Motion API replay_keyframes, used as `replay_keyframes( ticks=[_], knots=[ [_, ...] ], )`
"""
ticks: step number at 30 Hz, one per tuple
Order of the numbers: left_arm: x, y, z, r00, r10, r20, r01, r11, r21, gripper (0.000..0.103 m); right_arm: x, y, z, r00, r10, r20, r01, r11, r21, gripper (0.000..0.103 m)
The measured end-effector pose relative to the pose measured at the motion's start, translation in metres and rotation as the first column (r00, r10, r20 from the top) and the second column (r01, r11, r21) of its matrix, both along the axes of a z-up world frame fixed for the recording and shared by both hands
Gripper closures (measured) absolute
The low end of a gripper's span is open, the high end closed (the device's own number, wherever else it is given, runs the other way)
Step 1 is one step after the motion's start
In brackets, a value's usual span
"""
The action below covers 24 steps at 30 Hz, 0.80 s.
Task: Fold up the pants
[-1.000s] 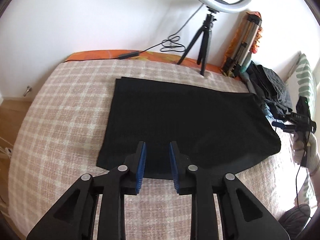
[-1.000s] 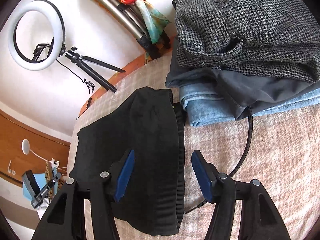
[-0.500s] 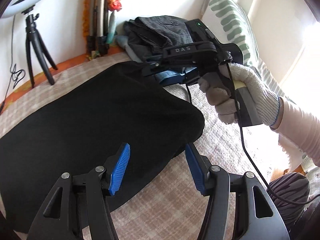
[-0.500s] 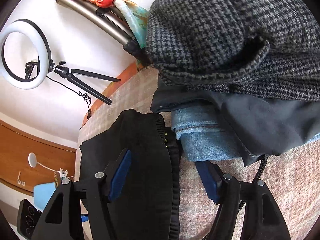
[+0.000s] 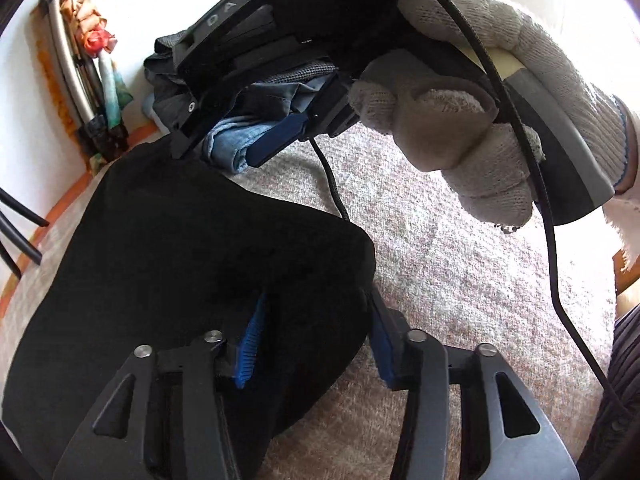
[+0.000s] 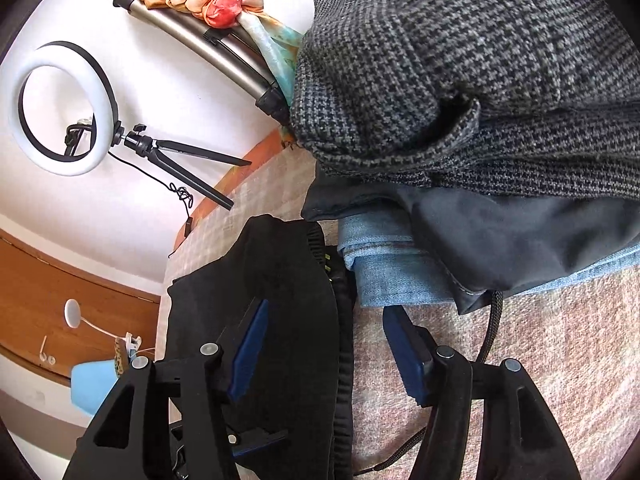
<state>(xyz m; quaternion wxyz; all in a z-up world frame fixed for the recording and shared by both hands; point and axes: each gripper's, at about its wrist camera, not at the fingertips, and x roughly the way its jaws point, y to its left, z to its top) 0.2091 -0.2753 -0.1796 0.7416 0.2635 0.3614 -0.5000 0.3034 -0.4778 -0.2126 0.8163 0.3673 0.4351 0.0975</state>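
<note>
The black pants (image 5: 192,248) lie flat on the checked bed cover (image 5: 460,264). My left gripper (image 5: 316,344) is open, its blue pads either side of the near corner of the pants. In the right wrist view the pants (image 6: 276,288) show their ribbed waistband edge (image 6: 344,320). My right gripper (image 6: 328,352) is open and straddles that edge. It also shows in the left wrist view (image 5: 256,80), held in a white-gloved hand (image 5: 480,92) above the far corner of the pants.
A pile of folded clothes (image 6: 480,120), houndstooth on top and denim below, lies right behind the waistband. A ring light on a tripod (image 6: 68,112) and a folded stand (image 6: 224,60) are by the wall. A black cable (image 5: 548,216) trails over the bed cover.
My left gripper has swung right and closed in on the waistband corner, opening wide. My right gripper has dropped closer to the waistband edge and stays open.
</note>
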Motion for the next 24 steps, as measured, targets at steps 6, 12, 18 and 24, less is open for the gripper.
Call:
replay_keyframes(
  ticks=[6, 12, 18, 24],
  knots=[
    [0.035, 0.050, 0.023, 0.968, 0.100, -0.230, -0.145, 0.972, -0.185, 0.092, -0.003, -0.002, -0.003, 1.000, -0.006, -0.014, 0.007, 0.998, 0.062, 0.035],
    [0.032, 0.071, 0.038, 0.962, 0.115, -0.249, -0.177, 0.954, -0.241, 0.093, 0.010, 0.017, -0.013, 0.999, 0.009, -0.036, -0.004, 0.993, 0.117, 0.032],
    [0.027, 0.056, 0.037, 0.968, 0.079, -0.237, -0.138, 0.960, -0.245, 0.093, 0.029, 0.029, -0.017, 1.000, -0.014, -0.012, 0.016, 0.990, 0.138, 0.063],
    [0.025, 0.045, 0.034, 0.968, 0.061, -0.245, -0.122, 0.962, -0.243, 0.094, 0.021, 0.037, 0.006, 0.999, -0.004, 0.036, 0.004, 1.000, 0.004, 0.092]
  ],
)
